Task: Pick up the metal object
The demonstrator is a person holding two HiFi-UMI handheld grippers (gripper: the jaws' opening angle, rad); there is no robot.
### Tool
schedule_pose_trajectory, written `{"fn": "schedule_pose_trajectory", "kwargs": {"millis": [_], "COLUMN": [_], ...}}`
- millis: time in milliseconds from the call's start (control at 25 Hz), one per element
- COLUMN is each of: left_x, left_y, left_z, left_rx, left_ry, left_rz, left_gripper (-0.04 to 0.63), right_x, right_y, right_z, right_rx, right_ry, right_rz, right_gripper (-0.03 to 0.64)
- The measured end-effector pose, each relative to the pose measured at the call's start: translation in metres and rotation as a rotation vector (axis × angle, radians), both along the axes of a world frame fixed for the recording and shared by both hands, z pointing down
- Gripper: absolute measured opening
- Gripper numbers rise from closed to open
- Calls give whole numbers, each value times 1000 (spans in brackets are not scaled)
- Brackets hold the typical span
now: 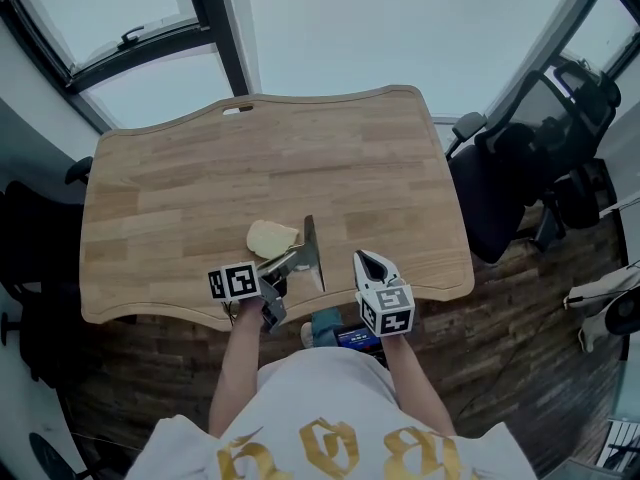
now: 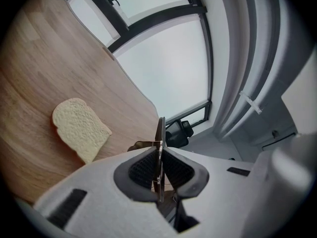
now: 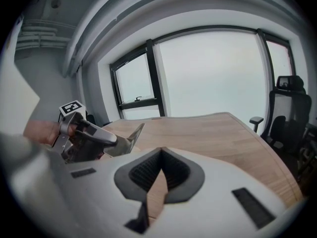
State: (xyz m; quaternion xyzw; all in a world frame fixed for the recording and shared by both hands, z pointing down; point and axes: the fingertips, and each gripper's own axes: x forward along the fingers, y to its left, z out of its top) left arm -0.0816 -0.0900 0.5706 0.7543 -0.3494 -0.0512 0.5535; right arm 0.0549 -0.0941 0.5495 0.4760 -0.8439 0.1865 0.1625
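Left tongs (image 2: 159, 172) gripping metal object (image 1: 313, 253), bread (image 1: 271, 237) on wooden table (image 1: 300, 158), windows (image 1: 400, 18) beyond

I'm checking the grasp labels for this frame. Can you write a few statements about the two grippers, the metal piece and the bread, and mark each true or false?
1. The left gripper is shut on the thin flat grey metal piece. True.
2. The right gripper holds the pale slice of bread. False: its jaws are together with nothing between them.
3. The slice of bread lies flat on the light wooden table. True.
4. The metal piece rests on top of the bread. False: it is held in the left gripper, beside the bread.
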Motion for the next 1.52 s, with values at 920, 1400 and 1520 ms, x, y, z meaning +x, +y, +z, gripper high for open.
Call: {"fn": "schedule_pose_trajectory", "kwargs": {"millis": [920, 1400, 1520], "left_x": [0, 2, 0], "left_y": [17, 18, 18], "left_z": [-14, -17, -16], "left_rx": [24, 21, 13], "left_ry": [59, 73, 88], "left_rz": [-2, -3, -15], "left_gripper": [46, 46, 46], "right_x": [-13, -5, -5], "right_y": [15, 16, 14], "right_z": [-13, -12, -12], "right_rx": [55, 55, 55], "right_ry": [38, 37, 35], "right_rz": [-19, 0, 0], "right_gripper": [11, 11, 11]}}
